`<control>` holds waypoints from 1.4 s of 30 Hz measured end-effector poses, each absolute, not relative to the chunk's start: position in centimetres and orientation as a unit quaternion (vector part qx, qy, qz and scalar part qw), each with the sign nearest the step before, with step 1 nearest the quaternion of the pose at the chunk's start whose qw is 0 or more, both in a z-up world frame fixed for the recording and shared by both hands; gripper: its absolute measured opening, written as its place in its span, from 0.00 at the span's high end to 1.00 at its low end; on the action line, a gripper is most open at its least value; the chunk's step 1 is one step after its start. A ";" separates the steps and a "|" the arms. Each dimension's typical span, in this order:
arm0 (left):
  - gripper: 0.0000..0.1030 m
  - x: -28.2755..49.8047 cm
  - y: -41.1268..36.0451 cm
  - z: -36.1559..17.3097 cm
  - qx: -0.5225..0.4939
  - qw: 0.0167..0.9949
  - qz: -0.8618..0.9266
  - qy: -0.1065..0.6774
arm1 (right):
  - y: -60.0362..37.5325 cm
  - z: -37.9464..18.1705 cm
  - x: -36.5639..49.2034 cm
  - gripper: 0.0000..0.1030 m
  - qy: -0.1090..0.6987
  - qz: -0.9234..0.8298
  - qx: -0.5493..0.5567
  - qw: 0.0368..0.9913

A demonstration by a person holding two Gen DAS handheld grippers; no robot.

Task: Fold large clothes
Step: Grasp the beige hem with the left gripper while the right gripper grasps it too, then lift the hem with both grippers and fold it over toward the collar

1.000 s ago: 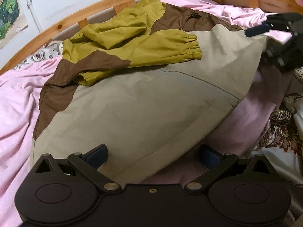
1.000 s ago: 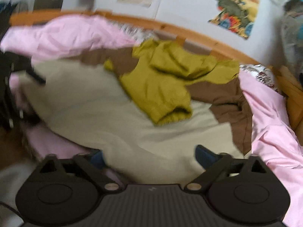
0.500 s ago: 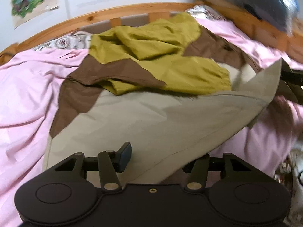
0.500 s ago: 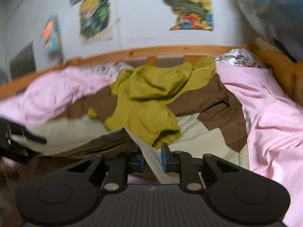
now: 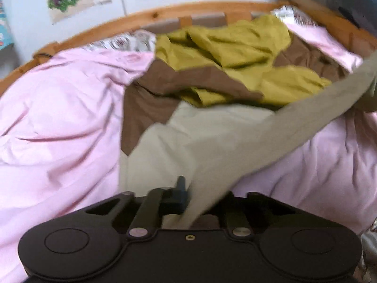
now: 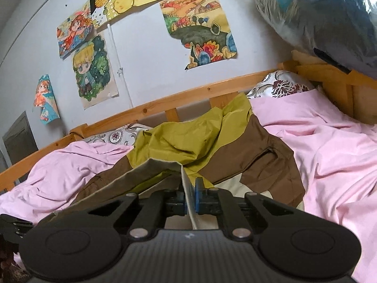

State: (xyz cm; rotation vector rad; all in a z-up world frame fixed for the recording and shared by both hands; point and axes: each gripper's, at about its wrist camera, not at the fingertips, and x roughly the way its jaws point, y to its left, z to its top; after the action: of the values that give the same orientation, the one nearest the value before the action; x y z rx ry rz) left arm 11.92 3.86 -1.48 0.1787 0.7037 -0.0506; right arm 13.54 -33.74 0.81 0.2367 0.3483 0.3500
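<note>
A large jacket (image 5: 212,122) in beige, brown and olive-yellow lies on the pink bed. Its olive sleeves are folded over its upper part. My left gripper (image 5: 190,195) is shut on the beige hem at one bottom corner and holds it raised. My right gripper (image 6: 189,198) is shut on the hem at the other corner; the beige edge (image 6: 141,174) stretches taut away to the left between the two. The brown and olive parts (image 6: 235,155) lie on the bed beyond.
A pink sheet (image 5: 59,122) covers the bed, with a wooden rail (image 6: 165,103) along the wall and patterned pillows (image 6: 280,87) at the head. A plastic-wrapped bundle (image 6: 318,16) sits above at the right. Posters hang on the wall.
Both grippers closed on the jacket's bottom hem and lifted it off the bed. The hem is now raised and drawn toward the jacket's upper part.
</note>
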 end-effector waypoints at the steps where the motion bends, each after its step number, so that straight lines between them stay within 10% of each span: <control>1: 0.99 11.5 3.9 -0.9 0.086 0.940 -0.022 0.330 | -33.6 1.0 13.0 0.95 0.169 0.171 0.108 0.965; 22: 1.00 -3.2 6.2 15.5 0.031 0.978 -0.094 0.185 | -34.2 12.4 -6.4 0.99 0.067 0.137 0.008 0.988; 42: 0.99 34.6 4.8 8.9 0.041 0.939 -0.066 0.336 | -29.0 6.7 28.1 0.98 0.174 0.101 -0.142 0.969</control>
State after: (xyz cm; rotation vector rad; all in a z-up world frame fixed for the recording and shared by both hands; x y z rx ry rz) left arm 34.57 4.79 8.94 0.0834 0.6858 -0.1353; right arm 28.08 -29.04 6.68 -0.2867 0.3518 0.2039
